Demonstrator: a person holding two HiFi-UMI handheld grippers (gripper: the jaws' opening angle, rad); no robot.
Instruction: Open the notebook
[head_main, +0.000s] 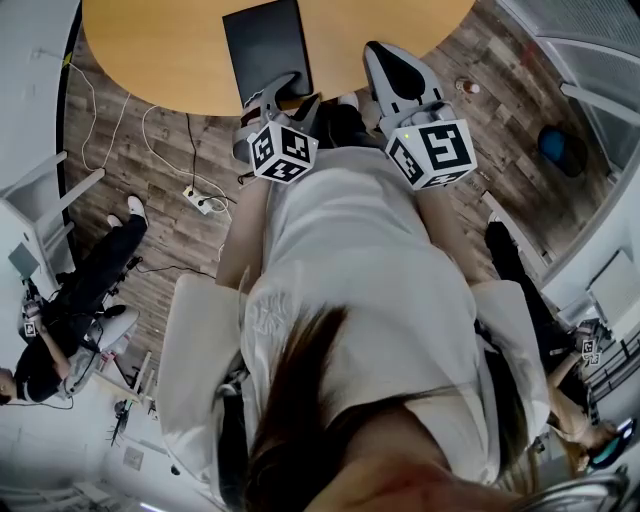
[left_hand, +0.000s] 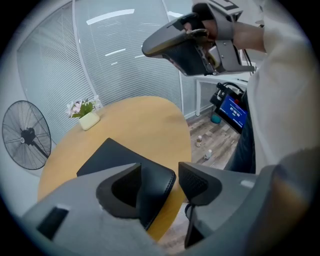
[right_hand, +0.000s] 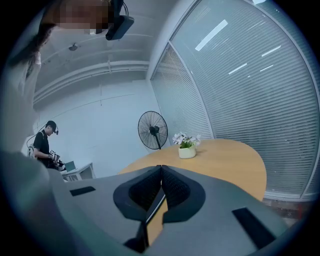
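one black notebook (head_main: 266, 48) lying closed at the table (head_main: 150, 50) near edge. left gripper (left_hand: 159, 170) hanging open over its corner; right gripper (right_hand: 161, 168) sitting closed on nothing. one flower pot (left_hand: 89, 120), one fan (left_hand: 27, 136) standing beyond.

The person wears a loose white top (head_main: 360, 250), with long brown hair (head_main: 300, 400) at its six o'clock side in the head view. The left gripper (left_hand: 172, 182) and right gripper (right_hand: 161, 186) are smooth grey moulded shells with black, finely ribbed pads (right_hand: 176, 189). Each carries a white cube printed with black square markers, the left cube (head_main: 283, 152) at eleven o'clock of the top and the right cube (head_main: 433, 152) at one o'clock.
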